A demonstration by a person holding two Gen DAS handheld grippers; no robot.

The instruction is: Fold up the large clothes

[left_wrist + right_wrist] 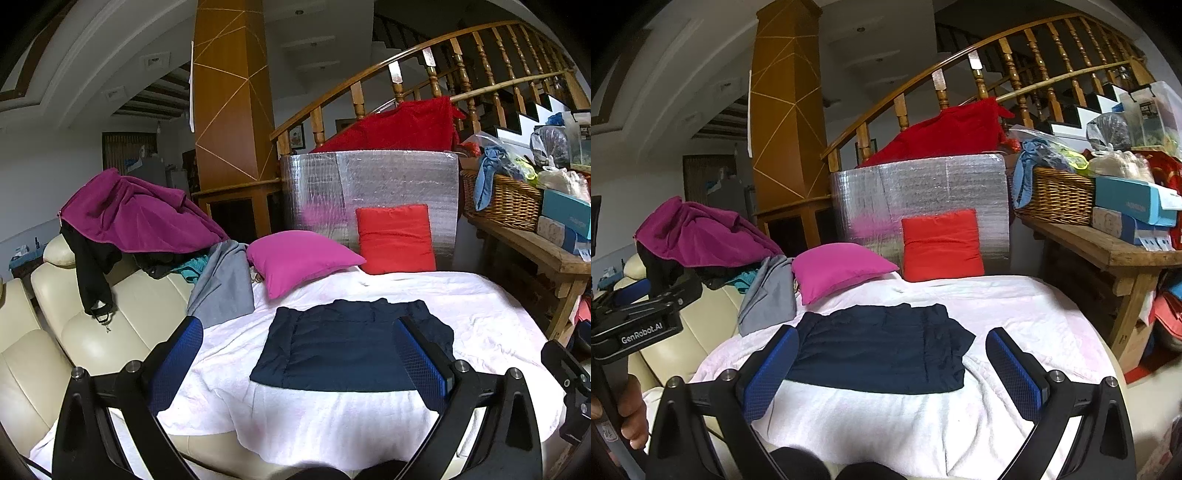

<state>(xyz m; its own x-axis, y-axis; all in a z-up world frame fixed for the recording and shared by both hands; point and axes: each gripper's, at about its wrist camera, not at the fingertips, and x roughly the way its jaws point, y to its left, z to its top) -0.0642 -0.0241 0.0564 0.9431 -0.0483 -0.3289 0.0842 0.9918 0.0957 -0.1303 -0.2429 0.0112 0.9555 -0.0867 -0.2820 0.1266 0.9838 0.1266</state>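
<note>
A navy blue garment [343,347] lies folded into a rough rectangle on a white sheet [317,417]; it also shows in the right wrist view [882,350]. My left gripper [299,363] is open and empty, held above the near edge of the sheet with the garment between its blue pads. My right gripper [894,369] is open and empty too, in front of the garment's near edge. The left gripper's body [639,317] shows at the left of the right wrist view.
A magenta pillow [299,258] and a red pillow [395,238] lie at the far end. A grey garment [225,284] and a heap of purple and black clothes [129,214] drape over the cream sofa [92,332]. A wooden bench [1108,251] with a wicker basket [1056,195] stands right.
</note>
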